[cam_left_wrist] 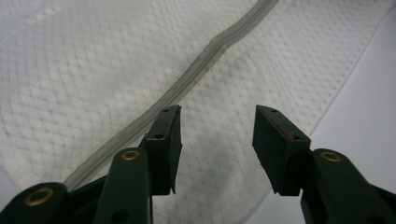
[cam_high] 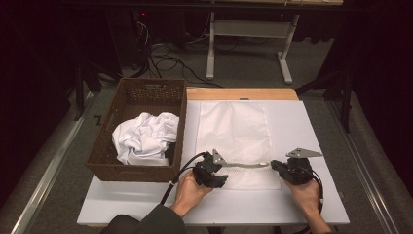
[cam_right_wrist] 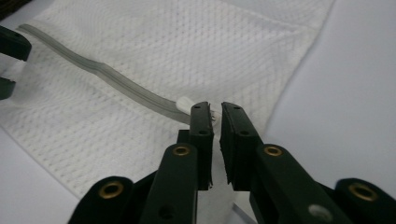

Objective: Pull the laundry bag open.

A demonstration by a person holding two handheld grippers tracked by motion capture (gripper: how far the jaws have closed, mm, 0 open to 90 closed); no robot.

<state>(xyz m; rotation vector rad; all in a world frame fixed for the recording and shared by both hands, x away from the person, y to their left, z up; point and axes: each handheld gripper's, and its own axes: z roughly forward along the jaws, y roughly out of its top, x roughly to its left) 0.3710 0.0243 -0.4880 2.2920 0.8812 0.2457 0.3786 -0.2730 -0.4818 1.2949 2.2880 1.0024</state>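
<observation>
Mesh bag lies flat mid-table, zipper along the near edge. Right tongs nearly shut, pinching the zipper pull – prob to slide it. Left tongs about half open over the zipper's other end, gripping nothing – likely there to pin the bag.

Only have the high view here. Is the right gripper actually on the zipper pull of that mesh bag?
Observer: Yes. In the right gripper view the right gripper has its jaws nearly together on the small metal zipper pull, next to the white zipper end.
Operator: Left gripper?
Observer: The left gripper stands open over the mesh bag, one pad right beside the grey zipper, not clamping it.
Operator: Zipper open?
Observer: It looks closed along the length seen.
</observation>
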